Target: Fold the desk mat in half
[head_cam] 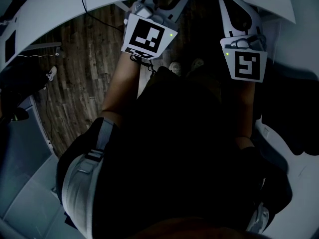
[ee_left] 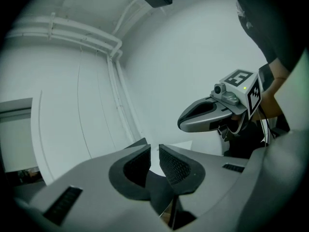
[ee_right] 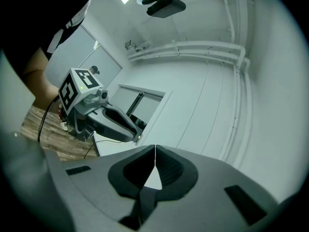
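Observation:
No desk mat shows in any view. In the head view both grippers are held up in front of the person's dark torso, and I see the left marker cube (head_cam: 145, 36) and the right marker cube (head_cam: 246, 63). My left gripper (ee_left: 153, 150) points at a white wall. Its pads stand a narrow gap apart with nothing between them. The right gripper's marker cube (ee_left: 240, 79) shows to its right. My right gripper (ee_right: 154, 150) has its tips touching and holds nothing. The left gripper's marker cube (ee_right: 77, 86) shows at its left.
Wooden floor (head_cam: 84, 59) and the person's shoes (head_cam: 174, 67) lie below. White surfaces (head_cam: 50, 14) curve round the left and right edges. Pipes (ee_left: 72, 33) run along the wall. A window frame (ee_right: 140, 103) and a white table with a cable (ee_right: 111, 141) are ahead.

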A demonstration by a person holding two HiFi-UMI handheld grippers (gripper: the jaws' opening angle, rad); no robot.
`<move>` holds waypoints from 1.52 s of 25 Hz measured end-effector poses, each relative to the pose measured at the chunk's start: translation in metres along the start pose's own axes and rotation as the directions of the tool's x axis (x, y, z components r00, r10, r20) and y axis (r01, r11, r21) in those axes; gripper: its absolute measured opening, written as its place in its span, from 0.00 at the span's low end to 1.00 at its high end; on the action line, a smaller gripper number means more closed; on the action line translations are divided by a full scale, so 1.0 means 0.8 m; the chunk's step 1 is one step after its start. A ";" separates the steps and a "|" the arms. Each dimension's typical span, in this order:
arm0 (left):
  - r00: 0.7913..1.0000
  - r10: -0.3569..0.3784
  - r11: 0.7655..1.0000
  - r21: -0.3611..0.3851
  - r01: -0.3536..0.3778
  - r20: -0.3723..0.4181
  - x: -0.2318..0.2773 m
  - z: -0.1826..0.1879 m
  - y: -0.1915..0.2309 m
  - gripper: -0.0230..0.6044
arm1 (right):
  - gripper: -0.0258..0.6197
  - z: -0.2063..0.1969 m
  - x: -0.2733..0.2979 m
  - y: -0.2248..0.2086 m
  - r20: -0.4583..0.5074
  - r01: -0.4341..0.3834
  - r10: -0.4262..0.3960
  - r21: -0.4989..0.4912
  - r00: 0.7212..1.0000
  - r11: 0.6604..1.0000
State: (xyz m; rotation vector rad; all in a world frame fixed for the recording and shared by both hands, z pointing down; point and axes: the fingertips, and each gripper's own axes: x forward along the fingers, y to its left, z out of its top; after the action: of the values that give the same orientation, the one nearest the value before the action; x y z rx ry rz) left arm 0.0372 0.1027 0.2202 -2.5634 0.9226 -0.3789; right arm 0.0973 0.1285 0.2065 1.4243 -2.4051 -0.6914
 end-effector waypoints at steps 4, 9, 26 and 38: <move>1.000 0.027 1.000 0.005 -0.028 0.015 -0.019 0.009 0.008 0.13 | 0.09 0.021 0.003 0.010 0.030 -0.032 0.033 -0.024 0.999 0.999; 0.998 0.042 0.999 0.006 -0.042 0.046 -0.028 0.024 0.014 0.13 | 0.09 0.035 0.005 0.014 0.048 -0.085 0.085 -0.013 0.995 0.996; 0.990 0.084 0.995 0.048 -0.090 0.113 -0.037 0.041 0.038 0.06 | 0.09 0.040 0.023 0.023 0.090 -0.146 0.147 -0.023 0.985 0.989; 0.986 0.096 0.992 0.064 -0.106 0.138 -0.038 0.047 0.043 0.06 | 0.09 0.045 0.028 0.019 0.107 -0.142 0.144 -0.031 0.984 0.989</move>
State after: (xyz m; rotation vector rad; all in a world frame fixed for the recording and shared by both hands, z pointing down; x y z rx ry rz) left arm 0.0095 0.1082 0.1676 -2.4331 0.9676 -0.2032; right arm 0.0589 0.1250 0.1833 1.2197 -2.5435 -0.7775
